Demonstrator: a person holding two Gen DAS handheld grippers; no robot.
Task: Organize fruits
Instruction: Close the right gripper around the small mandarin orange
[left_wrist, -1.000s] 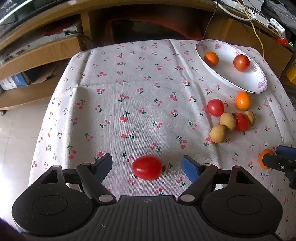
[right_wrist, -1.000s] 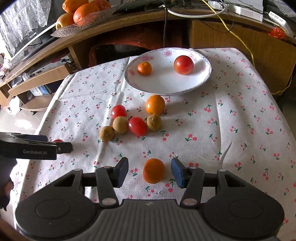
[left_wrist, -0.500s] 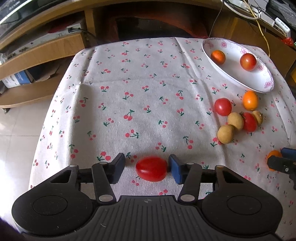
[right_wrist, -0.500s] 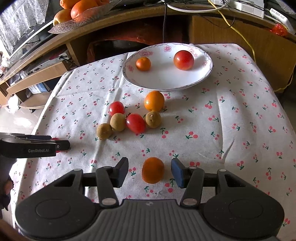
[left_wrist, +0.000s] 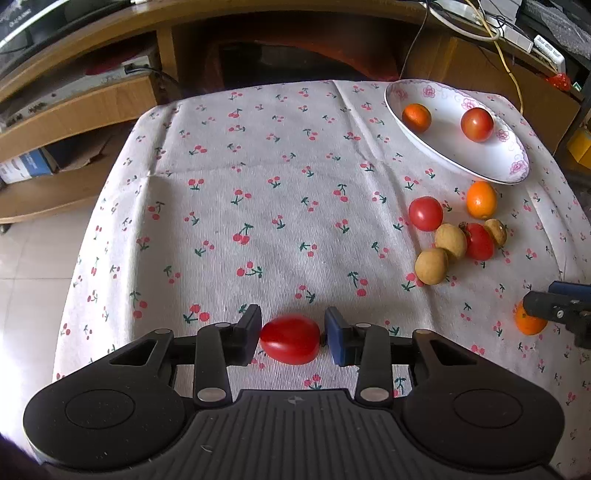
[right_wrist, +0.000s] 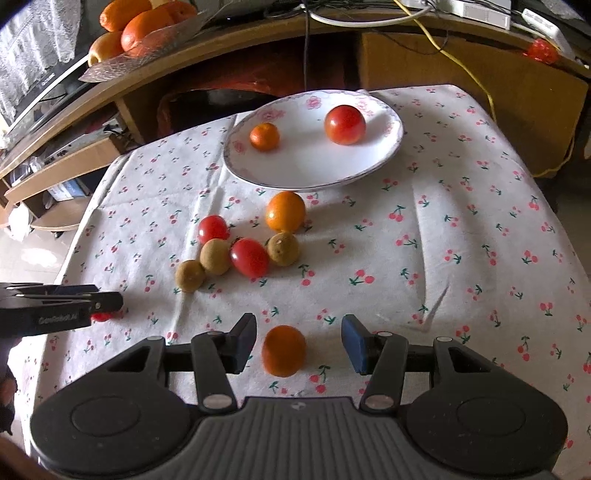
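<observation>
My left gripper (left_wrist: 292, 336) points down at a red cherry tomato (left_wrist: 290, 339) lying on the cherry-print cloth. Its jaws are closing: the black pad touches the tomato's left side, and a thin gap shows at the blue pad. My right gripper (right_wrist: 299, 343) stands open around a small orange (right_wrist: 283, 350), with clear gaps on both sides. A white flowered plate (right_wrist: 295, 181) at the back holds a small orange (right_wrist: 264, 136) and a tomato (right_wrist: 344, 124). In front of the plate lie loose tomatoes (right_wrist: 249, 257), an orange (right_wrist: 285, 211) and brown longans (right_wrist: 215, 256).
The cloth-covered table (left_wrist: 258, 184) drops off at the left and near edges. A wooden desk with cables and low shelves stands behind it. A glass dish of oranges (right_wrist: 140, 33) sits on the desk at the far left.
The left jaws have narrowed from wide apart to right against the cherry tomato. The right gripper has kept its opening around the small orange.
</observation>
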